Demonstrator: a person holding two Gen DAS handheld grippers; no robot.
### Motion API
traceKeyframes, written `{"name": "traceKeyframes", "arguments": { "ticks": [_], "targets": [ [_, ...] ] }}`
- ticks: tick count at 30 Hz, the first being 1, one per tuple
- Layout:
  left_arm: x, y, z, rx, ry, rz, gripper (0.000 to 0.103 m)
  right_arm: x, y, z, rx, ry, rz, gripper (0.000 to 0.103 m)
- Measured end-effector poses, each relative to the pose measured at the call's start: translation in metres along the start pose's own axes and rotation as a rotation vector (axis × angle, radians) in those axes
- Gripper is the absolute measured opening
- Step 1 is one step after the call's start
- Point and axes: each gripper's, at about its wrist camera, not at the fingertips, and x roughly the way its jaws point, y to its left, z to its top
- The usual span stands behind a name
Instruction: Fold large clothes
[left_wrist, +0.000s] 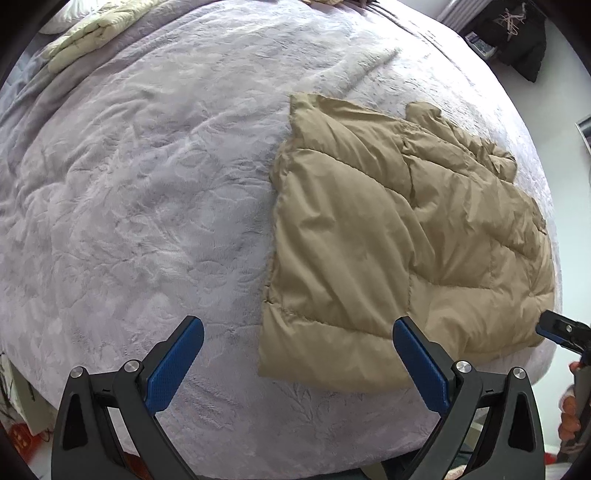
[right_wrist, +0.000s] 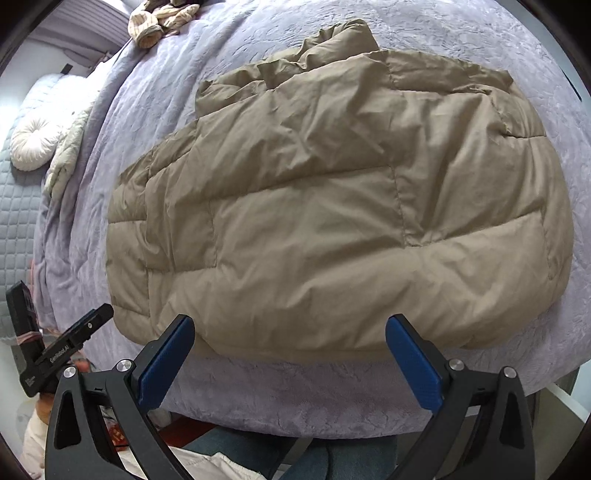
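Across the middle of the right wrist view, a tan quilted down jacket (right_wrist: 332, 206) lies flattened on the lavender bedspread (right_wrist: 314, 391), already doubled into a rough slab with its near hem running along the lower part of the frame; in the left wrist view it sits right of centre. Both sets of tongs stand spread wide with nothing between them — the right tongs (right_wrist: 290, 354) hang over the near hem, the left tongs (left_wrist: 297, 354) over bare bedspread and the jacket's lower left corner. The main risk, as I judge it, is the slippery, puffy shell: a pinch on the top layer alone would peel it off the layers beneath and undo the fold. Trapped air may also spring the stack open once released. The rumpled bulge at the upper edge — possibly a sleeve or hood, hard to tell — could skew the next fold. The jacket also lies near the bed's edge, so a careless tug could drag it off.
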Motion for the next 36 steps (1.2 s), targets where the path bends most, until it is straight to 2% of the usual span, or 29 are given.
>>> {"name": "traceKeyframes", "arguments": {
  "ticks": [8,13,19,24,26,33,36],
  "targets": [
    [0.009,0.006,0.004,-0.015,0.025,-0.073,0.102,0.018,-0.005,-0.007,0.042,0.034,0.006,0.103],
    [0.016,0.02,0.018,-0.054,0.043,-0.183,0.102,0.028,-0.008,-0.01,0.053,0.051,-0.005,0.103],
    [0.029,0.02,0.031,-0.038,0.054,-0.215,0.102,0.017,-0.001,-0.009,0.016,-0.02,-0.005,0.103],
    [0.045,0.016,0.044,-0.012,0.081,-0.266,0.102,0.03,-0.002,-0.004,0.019,-0.001,-0.025,0.103],
    [0.054,0.015,0.049,0.004,0.101,-0.315,0.102,0.038,-0.005,-0.002,0.033,0.013,-0.032,0.103],
    [0.104,0.006,0.064,0.042,0.251,-0.526,0.102,0.054,-0.004,-0.001,0.03,0.036,-0.057,0.103],
    [0.121,-0.004,0.068,0.057,0.29,-0.561,0.102,0.058,-0.003,-0.001,0.026,0.039,-0.057,0.103]
  ]
}}
